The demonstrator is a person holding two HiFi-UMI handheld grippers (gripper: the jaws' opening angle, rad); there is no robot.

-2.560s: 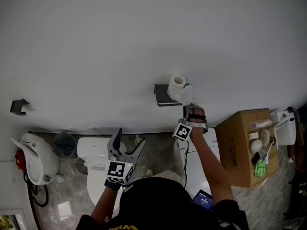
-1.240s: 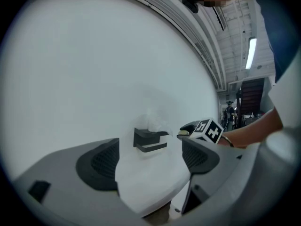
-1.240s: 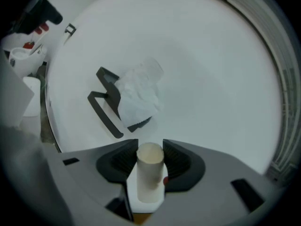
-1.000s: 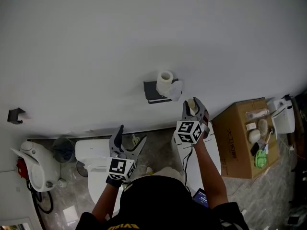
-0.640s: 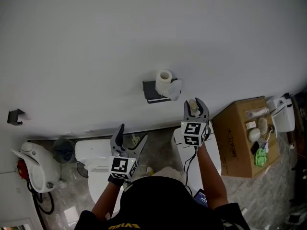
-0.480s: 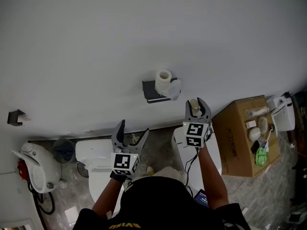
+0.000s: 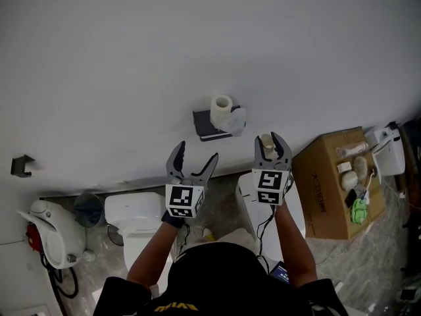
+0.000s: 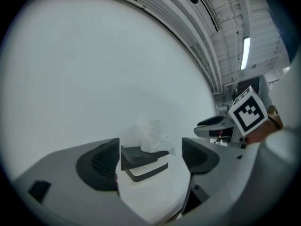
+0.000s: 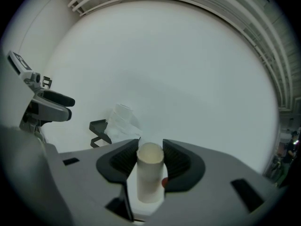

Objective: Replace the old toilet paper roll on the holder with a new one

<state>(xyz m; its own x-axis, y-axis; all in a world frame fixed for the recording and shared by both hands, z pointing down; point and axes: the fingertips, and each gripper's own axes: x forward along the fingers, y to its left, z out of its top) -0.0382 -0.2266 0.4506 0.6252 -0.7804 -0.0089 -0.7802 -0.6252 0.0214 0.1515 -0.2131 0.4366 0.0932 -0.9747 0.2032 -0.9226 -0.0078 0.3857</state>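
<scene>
Head view: R gripper [image 7: 268,139] pinches cardboard tube [image 9: 150,173]; L gripper [image 7: 196,154] spread, empty, holder [image 7: 204,125] at its 12 o'clock.

Cardboard tube [image 9: 149,178] upright; roll [image 7: 222,109] seemingly atop holder [image 7: 202,125]

Bathroom, toilet [image 7: 133,210], wall-mounted paper holder [image 7: 204,129]

Cardboard tube [image 9: 150,175] matt beige, smooth; paper roll [image 7: 222,108] soft white tissue, loose end crumpled; holder [image 7: 202,125] matt black, metal or plastic unclear; wall [image 7: 131,58] smooth matt white; cardboard box [image 7: 322,193] matt brown; floor [image 7: 375,268] glossy stone-look
</scene>
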